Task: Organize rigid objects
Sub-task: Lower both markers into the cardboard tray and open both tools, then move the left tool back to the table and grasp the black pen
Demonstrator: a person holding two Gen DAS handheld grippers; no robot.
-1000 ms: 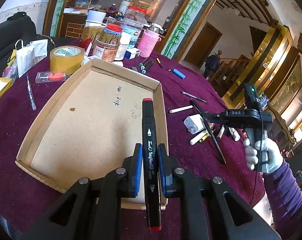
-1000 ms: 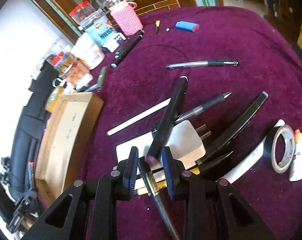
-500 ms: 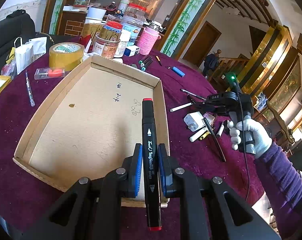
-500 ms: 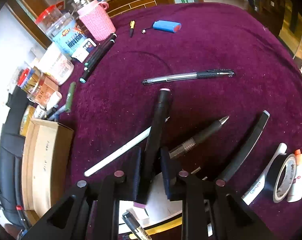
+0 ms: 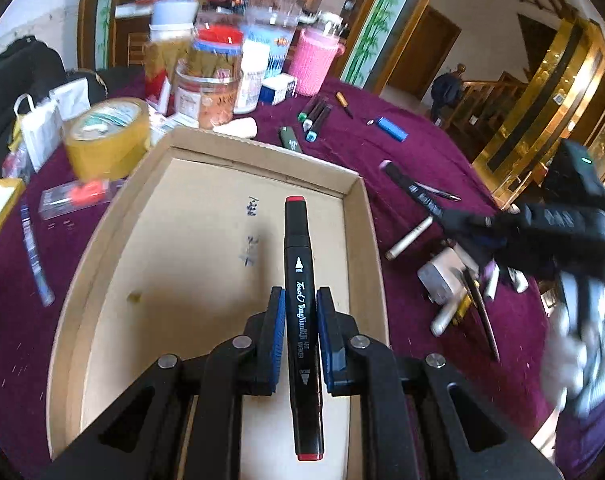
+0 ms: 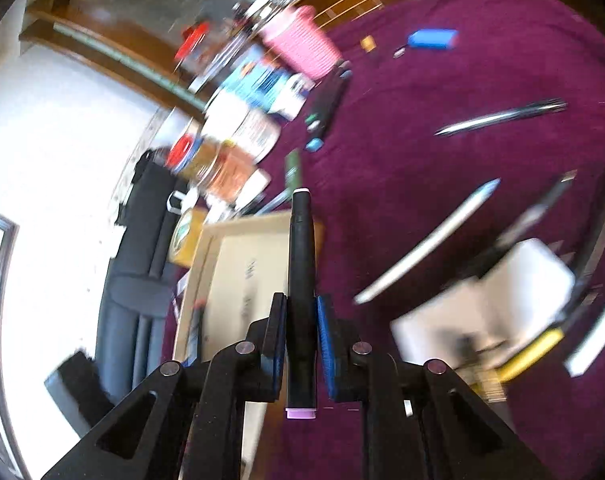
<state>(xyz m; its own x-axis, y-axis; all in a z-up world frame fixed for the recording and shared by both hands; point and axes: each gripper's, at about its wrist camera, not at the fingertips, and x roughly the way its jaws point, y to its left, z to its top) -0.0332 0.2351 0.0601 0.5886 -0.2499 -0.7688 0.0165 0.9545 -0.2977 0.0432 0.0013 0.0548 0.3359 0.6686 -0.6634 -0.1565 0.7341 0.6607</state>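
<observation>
Currently we hold the left gripper (image 5: 298,338) above the cardboard tray (image 5: 366,216), its fingers (image 5: 276,340) clamped on the red-capped marker (image 5: 300,300). That marker points toward 12 o'clock along the fingers, its far cap over the tray floor near the right wall.

We hold the right gripper (image 6: 300,346) with its fingers (image 6: 326,344) closed on the pink-capped marker (image 6: 301,280), which also points to 12 o'clock in the right wrist view, its near pink cap projecting behind the pads. The marker's far tip lies over the far corner of the tray in that view. From the left wrist view, the right gripper sits at 3 o'clock of the tray, above the table (image 5: 382,152), carried by a hand in a white glove (image 5: 574,344); the image is blurred there.

On the purple table at 3 o'clock of the tray lie a white plug adapter (image 5: 442,276), a white pen (image 5: 408,236) and several dark pens, near one another. At 12 o'clock stand jars, a pink knitted cup (image 5: 316,64) and, further right, a blue lighter (image 5: 392,128). A yellow tape roll (image 5: 106,136) sits at 10 o'clock, just beside the tray corner.
</observation>
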